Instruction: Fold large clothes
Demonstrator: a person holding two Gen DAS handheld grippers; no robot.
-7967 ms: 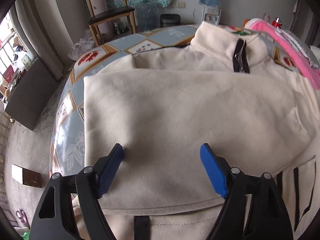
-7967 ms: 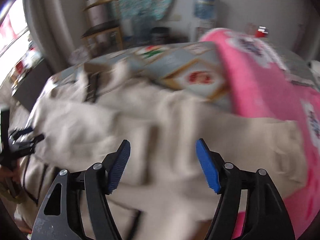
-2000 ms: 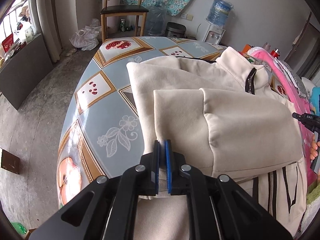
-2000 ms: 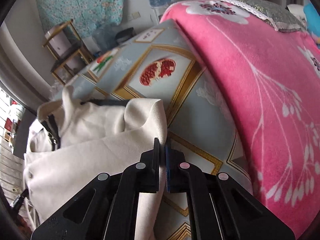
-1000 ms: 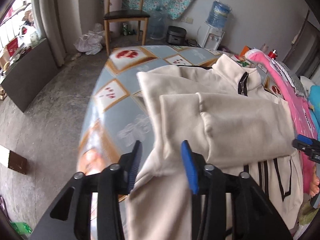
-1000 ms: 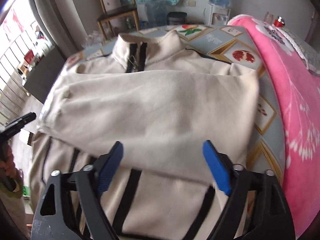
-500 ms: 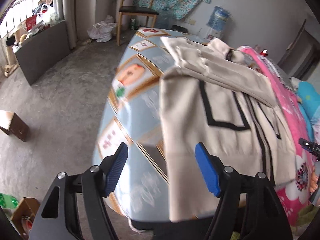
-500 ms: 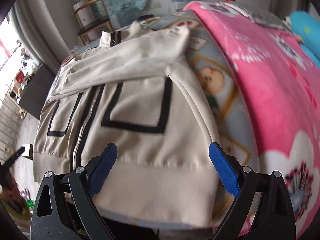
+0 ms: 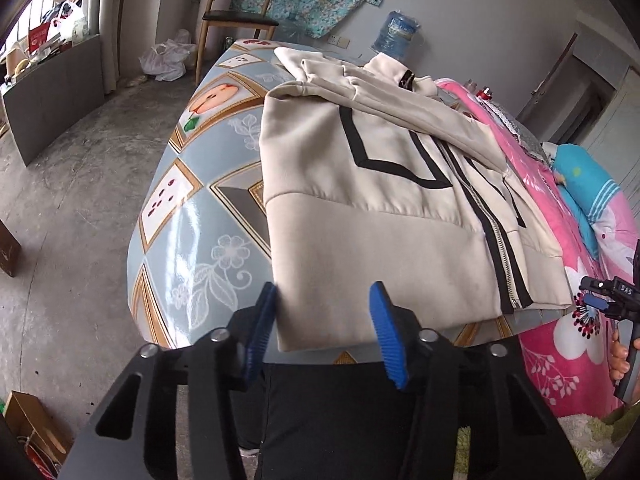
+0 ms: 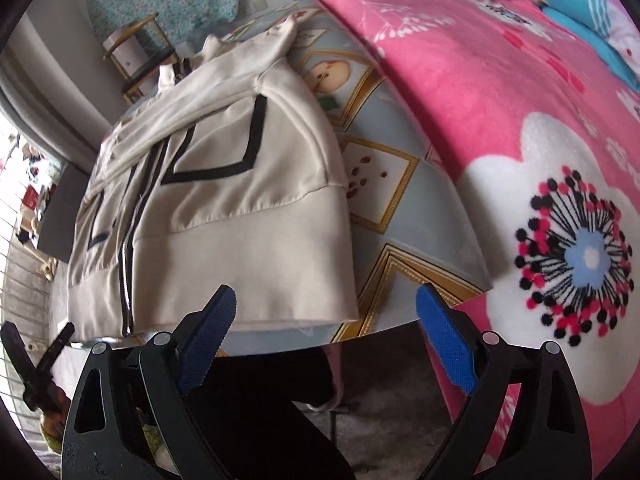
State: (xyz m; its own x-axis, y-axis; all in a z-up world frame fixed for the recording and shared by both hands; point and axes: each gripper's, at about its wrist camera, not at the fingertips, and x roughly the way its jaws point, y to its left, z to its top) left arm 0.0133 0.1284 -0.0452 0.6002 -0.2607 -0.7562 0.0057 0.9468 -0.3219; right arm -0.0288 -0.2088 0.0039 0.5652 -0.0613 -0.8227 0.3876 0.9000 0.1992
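Both grippers (left gripper (image 9: 326,330), right gripper (image 10: 326,336)) agape near jacket (image 9: 380,184) hem

jacket (image 9: 380,184) on table (image 9: 192,236) — blanket (image 10: 500,128) right of it | chair (image 9: 236,16) behind table

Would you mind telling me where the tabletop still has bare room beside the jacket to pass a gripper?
On the left, a wide bare strip of table runs between the cream jacket and the table edge. On the right, a narrower wedge lies between the jacket and the pink blanket. The jacket's hem reaches the near edge, so it is crowded there.
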